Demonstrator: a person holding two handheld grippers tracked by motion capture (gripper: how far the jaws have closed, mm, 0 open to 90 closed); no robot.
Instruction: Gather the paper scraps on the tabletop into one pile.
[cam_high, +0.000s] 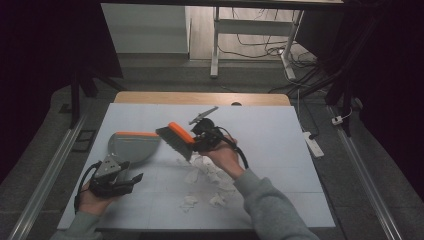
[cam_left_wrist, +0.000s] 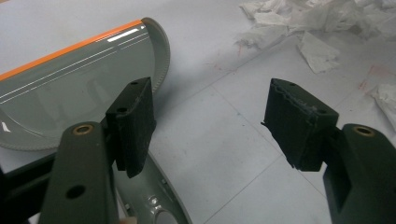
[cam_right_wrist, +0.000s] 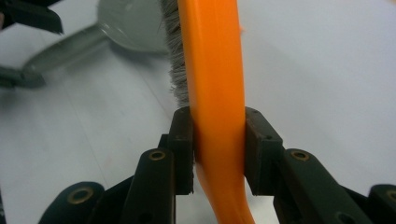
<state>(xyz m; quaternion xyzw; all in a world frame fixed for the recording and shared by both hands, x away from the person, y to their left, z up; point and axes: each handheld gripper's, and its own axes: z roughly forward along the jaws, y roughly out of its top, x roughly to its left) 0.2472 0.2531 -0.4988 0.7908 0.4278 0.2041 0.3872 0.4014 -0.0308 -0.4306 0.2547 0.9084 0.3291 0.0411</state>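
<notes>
Orange-backed brush (cam_high: 176, 138) sits clamped in the right tongs (cam_right_wrist: 218, 149) above crumpled paper scraps (cam_high: 207, 172); left tongs (cam_left_wrist: 210, 126) stand apart, empty, beside the grey dustpan (cam_high: 132, 146) on the tabletop (cam_high: 280, 150).

left claw (cam_high: 131, 179) agape, right claw (cam_high: 196, 142) clamped

In the right gripper view the brush (cam_right_wrist: 212, 70) runs off the top edge, its handle leaves the bottom edge, and the dustpan (cam_right_wrist: 130, 23) is blurred and cut by the top. In the left gripper view the dustpan (cam_left_wrist: 70, 88) is cut at the left edge, its handle partly hidden behind a jaw; paper scraps (cam_left_wrist: 317, 23) run off the top and right.
</notes>
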